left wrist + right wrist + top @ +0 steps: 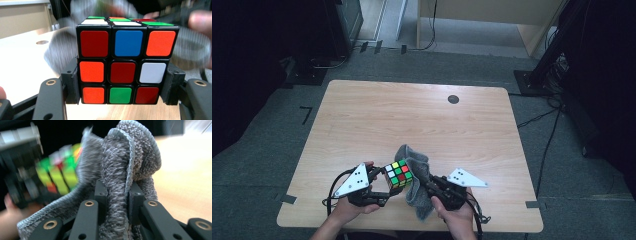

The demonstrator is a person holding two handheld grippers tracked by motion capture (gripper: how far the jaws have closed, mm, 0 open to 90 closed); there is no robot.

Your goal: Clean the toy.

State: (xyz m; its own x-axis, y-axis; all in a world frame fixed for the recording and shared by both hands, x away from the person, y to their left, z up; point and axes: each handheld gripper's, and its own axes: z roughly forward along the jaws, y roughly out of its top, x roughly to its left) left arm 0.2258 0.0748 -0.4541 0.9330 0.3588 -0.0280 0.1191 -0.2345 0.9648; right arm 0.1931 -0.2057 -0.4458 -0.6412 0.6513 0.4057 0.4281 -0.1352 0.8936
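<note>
- Gripping one puzzle cube by its two lower rows, the left gripper has its black jaws pressed against the cube's opposite sides.
- Clamped tight on one grey cloth, the right gripper pinches a thick fold between its two jaws.
- Counted: two grippers, two hands, one cube, one cloth, one table.
- Cube: a hard, glossy, black-framed block, three by three squares on each face, with rounded stickers in red, orange, blue, white and green.
- Cloth: soft, looped terry weave with a stitched hem, bunched into ridges above the right jaws.
- High view: the cube is held up near the table's near edge, and the cloth touches the cube's right side and hangs down from it.
- Left gripper view: the cube's front face reads sticker by sticker, while the cloth behind the cube is a grey blur.
- Right gripper view: the cloth's weave is sharp, and the cube is a blurred patch left of the cloth.
- Table: pale wood grain with rounded corners and one dark round cap near its far edge, well apart from the cube.
</note>
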